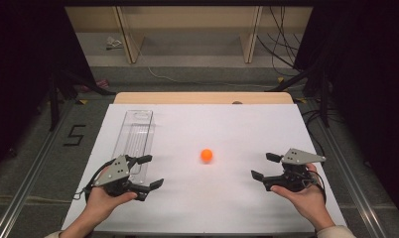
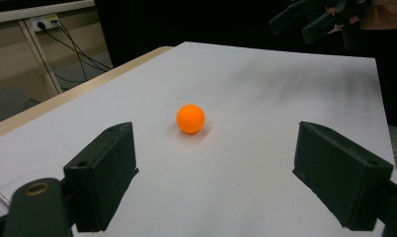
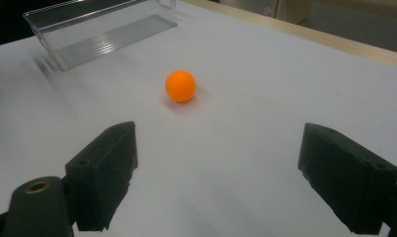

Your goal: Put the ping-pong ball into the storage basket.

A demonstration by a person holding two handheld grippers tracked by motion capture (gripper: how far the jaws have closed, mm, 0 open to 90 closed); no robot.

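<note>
One orange ball (image 1: 206, 155) sits mid-table on the white sheet (image 1: 212, 208), between two grippers. The left gripper (image 1: 150, 171) and right gripper (image 1: 265, 165) both gape, empty. One clear tray (image 1: 134, 131) lies far-left.

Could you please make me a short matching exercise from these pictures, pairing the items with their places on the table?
Things:
1. orange ball
2. clear tray
3. left gripper
4. right gripper

Places:
A. at the table's right edge, open
B. near the middle of the white table
C. lying lengthwise on the left side
D. at the tray's near end, open

Pairs: 1-B, 2-C, 3-D, 4-A
</note>
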